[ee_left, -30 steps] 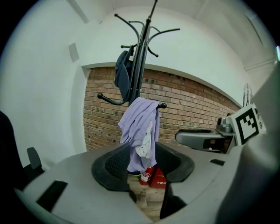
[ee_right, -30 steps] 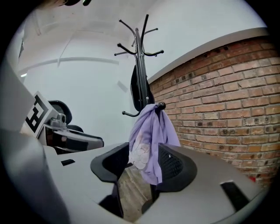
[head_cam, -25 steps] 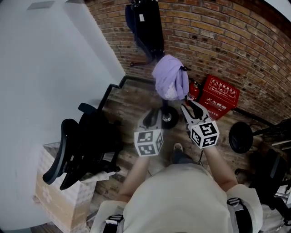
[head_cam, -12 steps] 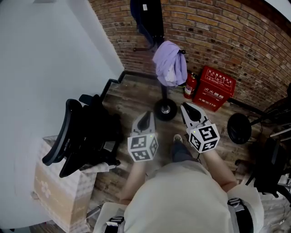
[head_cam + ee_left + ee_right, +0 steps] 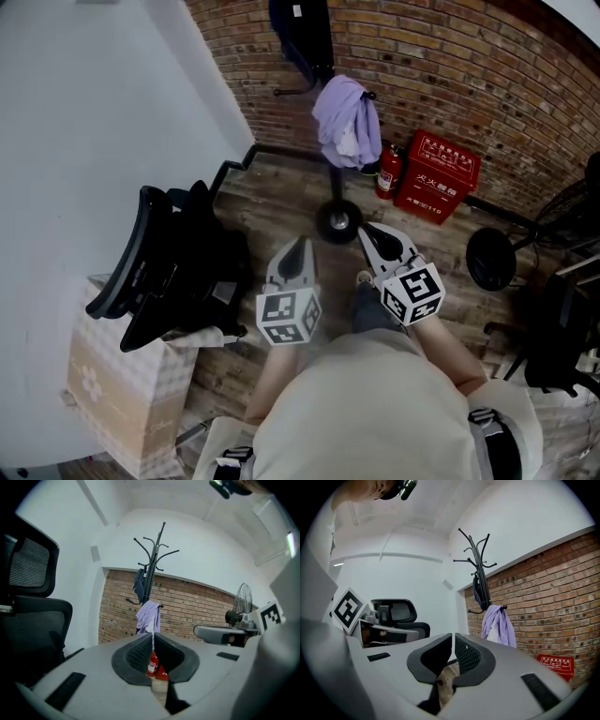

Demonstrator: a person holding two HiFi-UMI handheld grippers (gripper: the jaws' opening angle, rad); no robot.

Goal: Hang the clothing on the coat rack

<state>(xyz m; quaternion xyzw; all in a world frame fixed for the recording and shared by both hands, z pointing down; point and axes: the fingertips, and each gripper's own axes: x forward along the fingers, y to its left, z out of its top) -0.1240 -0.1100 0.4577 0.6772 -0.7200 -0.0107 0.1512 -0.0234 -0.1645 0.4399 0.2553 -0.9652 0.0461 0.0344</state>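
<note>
Clothing (image 5: 345, 122): soft lilac fabric draped on thin black rack (image 5: 338, 222).

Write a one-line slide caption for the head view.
Purple garment on the coat rack; left gripper shut, right gripper just closing shut, both empty.

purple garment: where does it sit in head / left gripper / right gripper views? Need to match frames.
Head view: purple garment at top centre, hanging in front of the brick wall.
Left gripper view: centre of the picture, below the bare hooks.
Right gripper view: right of centre, against the brick.
Shared landmark: the black coat rack it hangs on.
</note>
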